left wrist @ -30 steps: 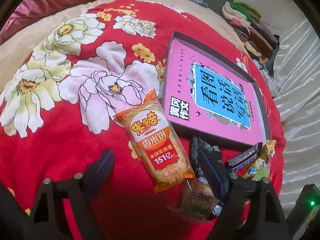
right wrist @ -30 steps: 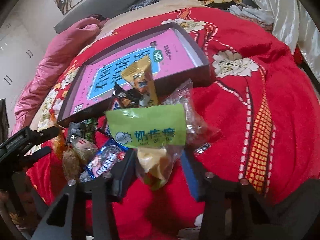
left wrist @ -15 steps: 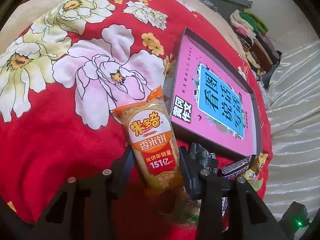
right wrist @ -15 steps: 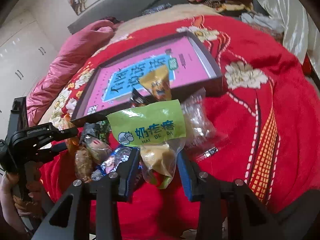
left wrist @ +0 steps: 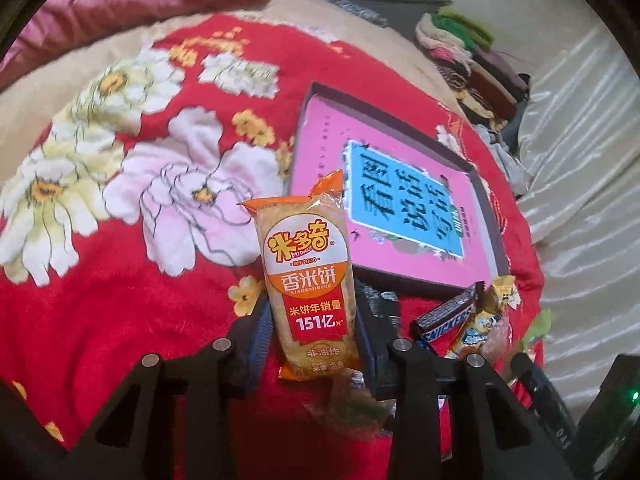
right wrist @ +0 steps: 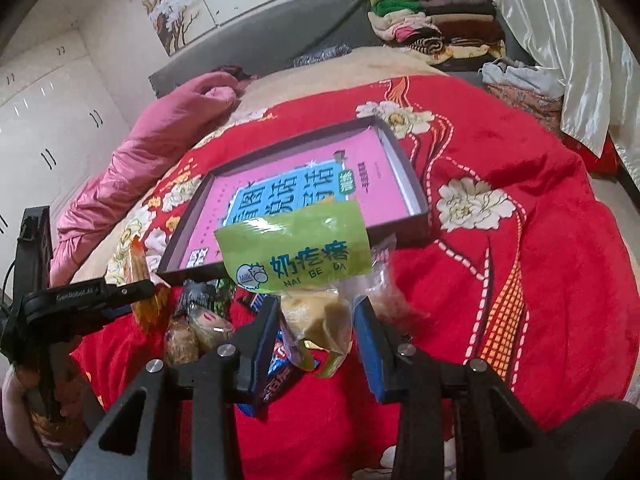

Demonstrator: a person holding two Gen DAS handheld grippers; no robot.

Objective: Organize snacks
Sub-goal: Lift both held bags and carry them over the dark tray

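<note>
An orange rice-cracker packet (left wrist: 311, 288) is seen gripped low on its body by the left gripper (left wrist: 312, 340), whose jaws are closing on it, one blue pad against each long edge. The packet's long axis runs from 6 to 12 o'clock in the left wrist view, its printing upright and its crimped top end pointing to 12 o'clock, over the near corner of a shallow dark-walled box (left wrist: 486, 204). A pink book with a blue title panel (left wrist: 400, 208) is laid flat in that box, which sits at 2 o'clock from the packet on a red flowered blanket (left wrist: 120, 280) spread over the bed.

In the right wrist view a clear bag with a green header card (right wrist: 296, 248) is held by the right gripper (right wrist: 316, 332), the jaws narrowed onto the bag's clear lower part, in which pale yellow pieces are visible. The bag stands upright, its header at 12 o'clock and overlapping the box's near wall (right wrist: 416, 184).

Loose snacks are gathered on the blanket beside the box: a Snickers bar (left wrist: 448, 316) and a yellow wrapper (left wrist: 480, 312) at 3 o'clock from the packet, and wrapped sweets (right wrist: 200, 328) at 9 o'clock from the bag. A pink quilt (right wrist: 152, 152) lies at 10 o'clock, folded clothes (right wrist: 432, 28) at 1 o'clock.
</note>
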